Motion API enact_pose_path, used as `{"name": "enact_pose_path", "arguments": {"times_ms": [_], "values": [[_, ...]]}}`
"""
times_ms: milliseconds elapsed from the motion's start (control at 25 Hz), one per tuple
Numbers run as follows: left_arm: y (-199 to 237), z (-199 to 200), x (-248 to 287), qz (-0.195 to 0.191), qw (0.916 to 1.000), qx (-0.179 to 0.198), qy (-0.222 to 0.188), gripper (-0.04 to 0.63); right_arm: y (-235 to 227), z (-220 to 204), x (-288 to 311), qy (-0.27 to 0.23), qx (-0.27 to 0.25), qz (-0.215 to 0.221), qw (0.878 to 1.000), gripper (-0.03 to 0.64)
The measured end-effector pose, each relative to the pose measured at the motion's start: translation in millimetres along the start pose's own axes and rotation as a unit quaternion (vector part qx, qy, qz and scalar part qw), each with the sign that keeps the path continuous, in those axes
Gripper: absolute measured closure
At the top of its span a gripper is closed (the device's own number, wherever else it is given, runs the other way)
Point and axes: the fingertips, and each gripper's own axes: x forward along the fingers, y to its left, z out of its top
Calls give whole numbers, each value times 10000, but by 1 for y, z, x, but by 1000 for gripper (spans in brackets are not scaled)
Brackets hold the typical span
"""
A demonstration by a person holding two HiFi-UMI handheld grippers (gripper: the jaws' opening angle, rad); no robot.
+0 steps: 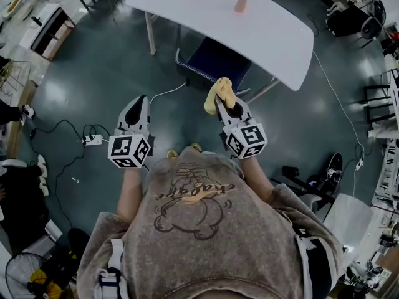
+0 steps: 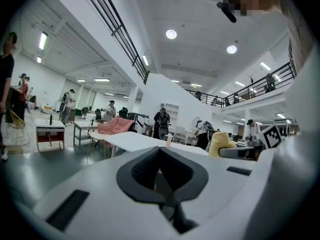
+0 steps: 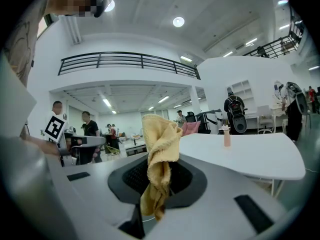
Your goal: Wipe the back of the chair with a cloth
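Short of the blue chair (image 1: 212,61) (tucked under the white worktop (image 1: 268,30)), the right gripper (image 1: 228,108) has its jaws pinching a bunched yellow cloth (image 1: 219,93); the left gripper (image 1: 138,108) has its jaws pressed together, empty.

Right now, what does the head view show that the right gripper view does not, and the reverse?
Only the head view: the dark chair under the white table, a power strip on the floor. Only the right gripper view: a balcony railing, ceiling lights. Both: the yellow cloth clamped in the right tool, that table, the pink bottle on it.
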Motion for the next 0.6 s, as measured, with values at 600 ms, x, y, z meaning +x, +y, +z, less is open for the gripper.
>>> {"name": "enact_pose_path", "arguments": {"times_ms": [600], "values": [[0,3,1,6,10000,-76,-20,588,-4,3,1,-46,81,-77,9999,548]]}}
